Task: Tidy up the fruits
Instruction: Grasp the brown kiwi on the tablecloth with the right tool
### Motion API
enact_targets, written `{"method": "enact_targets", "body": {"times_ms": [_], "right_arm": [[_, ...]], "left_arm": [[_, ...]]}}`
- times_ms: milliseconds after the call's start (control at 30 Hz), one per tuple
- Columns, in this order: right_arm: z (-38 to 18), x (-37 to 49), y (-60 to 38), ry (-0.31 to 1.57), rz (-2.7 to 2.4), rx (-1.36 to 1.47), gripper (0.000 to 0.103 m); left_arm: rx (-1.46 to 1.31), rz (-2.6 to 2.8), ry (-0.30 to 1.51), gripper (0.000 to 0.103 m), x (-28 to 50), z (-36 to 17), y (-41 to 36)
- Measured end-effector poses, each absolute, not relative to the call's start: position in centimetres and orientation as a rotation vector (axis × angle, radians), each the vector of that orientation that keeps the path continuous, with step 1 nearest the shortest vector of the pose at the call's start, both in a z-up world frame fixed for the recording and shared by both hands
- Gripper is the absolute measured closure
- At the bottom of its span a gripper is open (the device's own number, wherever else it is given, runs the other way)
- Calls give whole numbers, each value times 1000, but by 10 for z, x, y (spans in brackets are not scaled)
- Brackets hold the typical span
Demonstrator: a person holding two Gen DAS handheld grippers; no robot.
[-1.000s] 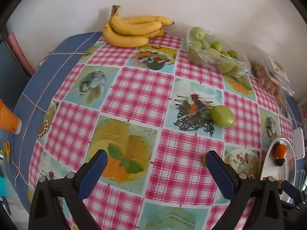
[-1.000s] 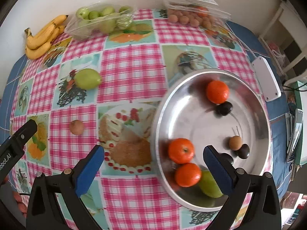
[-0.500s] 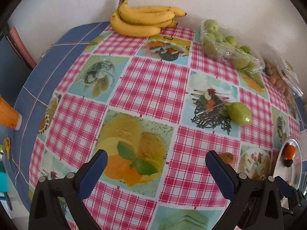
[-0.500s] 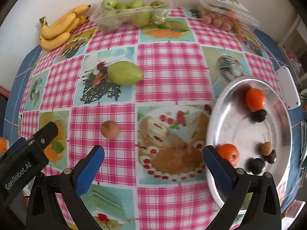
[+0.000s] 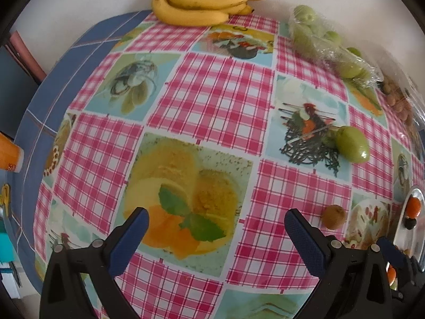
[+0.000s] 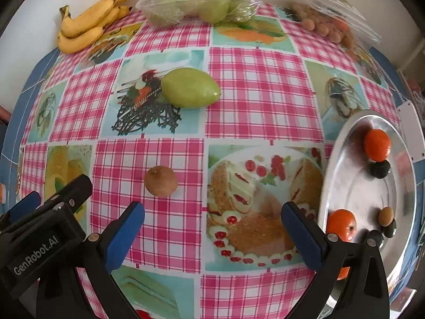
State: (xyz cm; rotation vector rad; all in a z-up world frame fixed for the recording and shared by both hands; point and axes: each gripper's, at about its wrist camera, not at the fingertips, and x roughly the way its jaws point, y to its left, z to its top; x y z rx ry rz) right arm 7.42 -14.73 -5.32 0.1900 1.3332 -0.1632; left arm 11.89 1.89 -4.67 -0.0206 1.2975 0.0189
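In the left wrist view we see only a sliver of the metal tray at three o'clock, cut by the lens edge, with one orange fruit and a dark one below it too small to identify. An orange object at nine o'clock is cropped. In the right wrist view the gripper's finger covers part of the lower orange, and the tray's lower rim runs out of frame at five o'clock. The small brown fruits in the clear pack at one o'clock are blurred; we cannot tell their kind.
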Motion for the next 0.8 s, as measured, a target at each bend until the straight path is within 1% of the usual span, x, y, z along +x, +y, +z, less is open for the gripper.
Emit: {"method": "enact_targets", "body": {"times_ms": [67, 167, 233, 267, 333, 433, 500, 567, 600, 667, 700, 733, 767, 800], "right_arm": [[-58, 76, -146, 1342, -148, 195, 1], [-64, 77, -143, 1348, -137, 197, 3], [-66, 78, -141, 1345, -127, 202, 12], [-67, 77, -142, 1340, -126, 202, 14], [-65, 77, -143, 1318, -123, 192, 22], [-64, 78, -141, 1295, -106, 198, 28], [-64, 80, -140, 1288, -97, 194, 30], [-64, 81, -140, 1278, -89, 190, 36], [-62, 84, -136, 1273, -90, 188, 41], [-61, 86, -132, 1269, -87, 190, 46], [-59, 87, -132, 1265, -87, 191, 53], [-58, 87, -132, 1264, -84, 193, 57], [-56, 88, -132, 1263, -83, 193, 59], [-55, 87, -133, 1261, -82, 195, 65]], "left_arm": [[-30, 25, 1303, 0, 120, -49, 22], [-40, 27, 1307, 0, 121, -51, 25], [-45, 26, 1308, 0, 122, -52, 25], [-48, 26, 1308, 0, 122, -52, 24], [-55, 27, 1308, 0, 122, -53, 26], [-66, 30, 1308, 0, 122, -52, 27], [-71, 31, 1308, 0, 123, -52, 29], [-73, 33, 1308, 0, 123, -52, 30], [-75, 33, 1308, 0, 123, -52, 30], [-77, 35, 1308, 0, 124, -53, 31], [-79, 36, 1308, 0, 124, -53, 31], [-80, 38, 1307, 0, 123, -52, 31], [-82, 38, 1306, 0, 123, -52, 31], [-83, 38, 1306, 0, 123, -51, 30]]}}
